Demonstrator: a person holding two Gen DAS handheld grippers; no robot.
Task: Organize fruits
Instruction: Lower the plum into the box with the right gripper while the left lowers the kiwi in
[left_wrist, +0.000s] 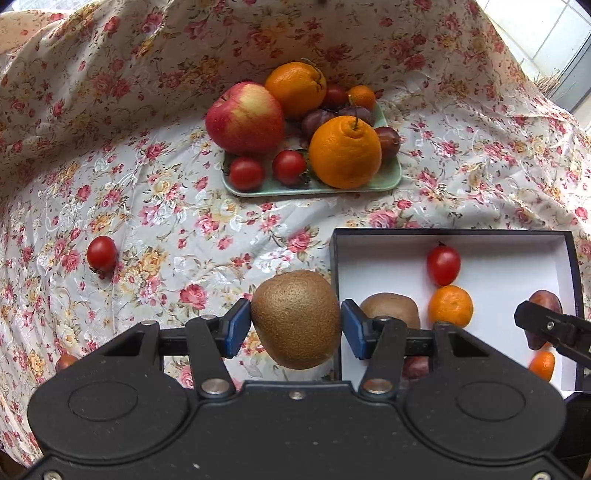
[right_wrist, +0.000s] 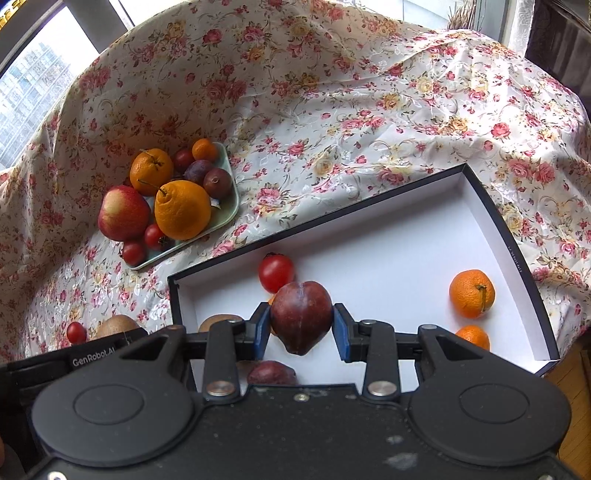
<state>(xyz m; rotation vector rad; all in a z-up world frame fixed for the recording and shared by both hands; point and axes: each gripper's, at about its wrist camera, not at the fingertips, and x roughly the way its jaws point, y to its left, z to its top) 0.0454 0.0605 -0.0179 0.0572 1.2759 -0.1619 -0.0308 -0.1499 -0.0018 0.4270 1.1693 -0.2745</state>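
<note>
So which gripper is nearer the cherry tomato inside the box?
Right. The right gripper, holding a plum, hangs over the box just in front of the cherry tomato. The left gripper, holding a kiwi, is outside the box's left wall.

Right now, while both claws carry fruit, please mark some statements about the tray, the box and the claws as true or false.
1. The left claw holds a kiwi. True.
2. The right claw is empty. False: it is shut on a dark red plum.
3. The green tray carries an apple. True.
4. The white box has no fruit in it. False: a cherry tomato and a mandarin lie inside, among others.
5. One cherry tomato lies alone on the floral cloth. True.
</note>
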